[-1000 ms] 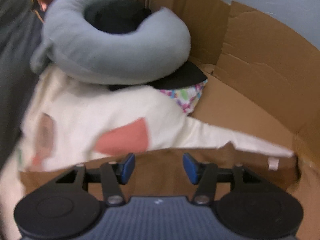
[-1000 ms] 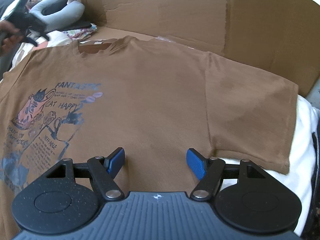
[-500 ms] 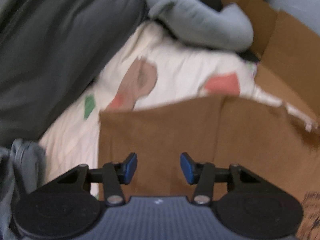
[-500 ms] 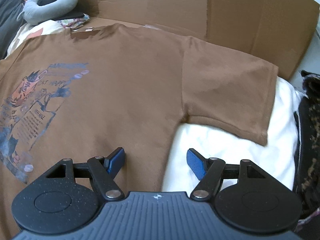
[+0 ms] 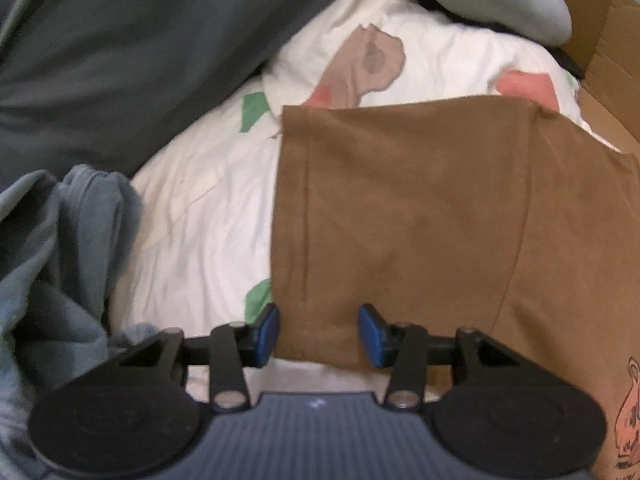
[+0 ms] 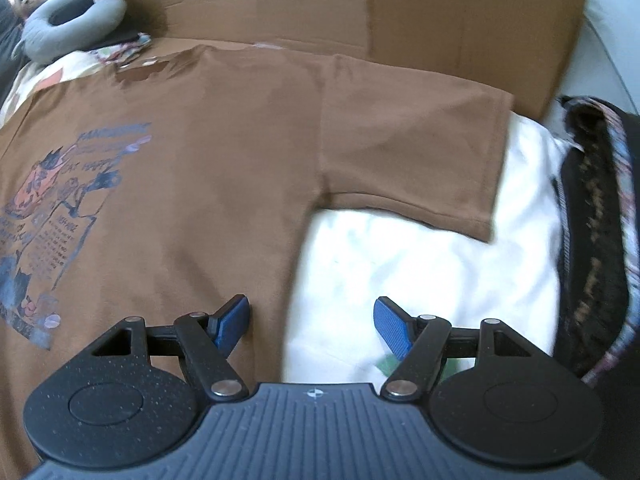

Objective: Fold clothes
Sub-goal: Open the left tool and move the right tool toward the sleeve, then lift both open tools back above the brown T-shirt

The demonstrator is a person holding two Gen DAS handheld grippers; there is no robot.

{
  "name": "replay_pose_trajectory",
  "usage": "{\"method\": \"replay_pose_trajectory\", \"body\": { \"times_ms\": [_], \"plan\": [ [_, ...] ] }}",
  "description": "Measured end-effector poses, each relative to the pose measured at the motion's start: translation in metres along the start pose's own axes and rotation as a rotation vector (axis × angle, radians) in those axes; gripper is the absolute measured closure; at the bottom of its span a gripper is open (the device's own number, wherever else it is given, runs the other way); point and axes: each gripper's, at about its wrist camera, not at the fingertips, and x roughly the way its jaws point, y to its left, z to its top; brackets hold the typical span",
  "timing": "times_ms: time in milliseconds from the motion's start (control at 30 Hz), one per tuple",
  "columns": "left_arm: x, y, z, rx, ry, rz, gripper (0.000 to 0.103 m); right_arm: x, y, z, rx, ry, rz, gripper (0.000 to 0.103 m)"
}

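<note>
Lining up sleeve grabs: brown T-shirt [image 6: 208, 184] flat on bed [image 6: 420, 264]. Left claw [image 5: 319, 330] half-open, just been closing, straddling sleeve corner at 12 o'clock, unpinched; right claw [image 6: 310, 326] wide, empty. Next: pinch.

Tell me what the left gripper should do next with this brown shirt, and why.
Probably ease the left gripper down and close on the sleeve corner. The brown T-shirt lies flat and unfolded on the white sheet, the sleeve's lower corner sits between the open jaws, which have just been closing, and the pads do not press it yet.
</note>
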Motion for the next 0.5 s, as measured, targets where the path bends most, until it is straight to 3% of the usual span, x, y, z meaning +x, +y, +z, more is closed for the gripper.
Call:
{"method": "replay_pose_trajectory", "body": {
  "times_ms": [333,500],
  "plan": [
    [-0.053,0.007,-0.010,-0.031,0.031,-0.115,0.054,-0.038,-0.023,0.012,0.147,0.036,0.037,0.029],
    [-0.091,0.009,-0.012,-0.027,0.064,-0.165,0.049,-0.081,-0.027,0.029,0.166,-0.023,0.031,0.029]
  ]
}}
